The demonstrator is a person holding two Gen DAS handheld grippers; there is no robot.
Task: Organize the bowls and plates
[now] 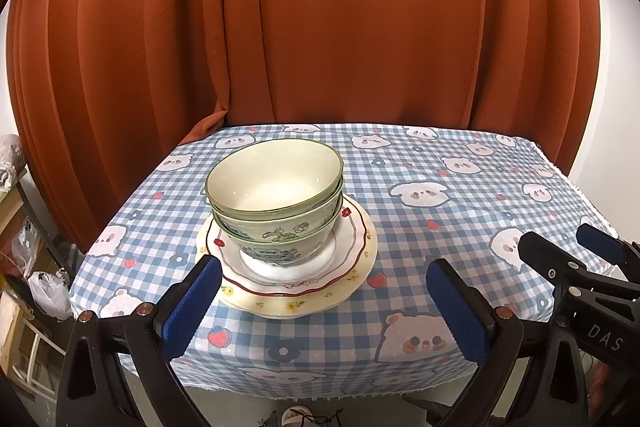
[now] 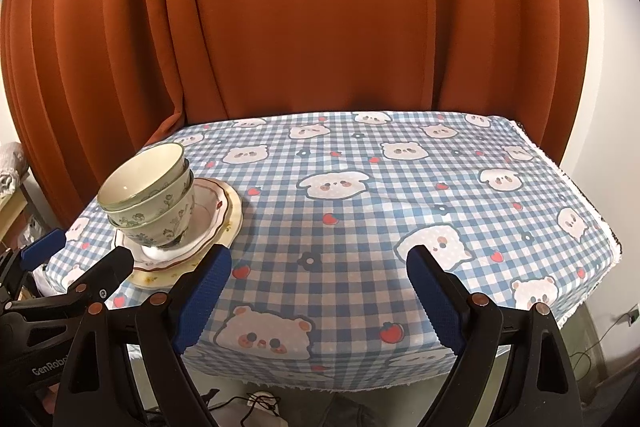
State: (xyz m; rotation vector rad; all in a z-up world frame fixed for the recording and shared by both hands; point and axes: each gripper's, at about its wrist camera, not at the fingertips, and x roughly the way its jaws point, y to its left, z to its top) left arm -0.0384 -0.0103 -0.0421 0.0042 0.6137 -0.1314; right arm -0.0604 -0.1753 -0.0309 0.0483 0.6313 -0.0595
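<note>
Two bits of lettering can be read, both in white on black gripper bodies. Seen from the left wrist, "DAS" stands on the right gripper (image 1: 568, 243), to the right of the stacked bowls (image 1: 276, 199). Seen from the right wrist, "GenRobo", cut off by a finger, stands on the left gripper (image 2: 84, 247), below and left of those bowls.
</note>
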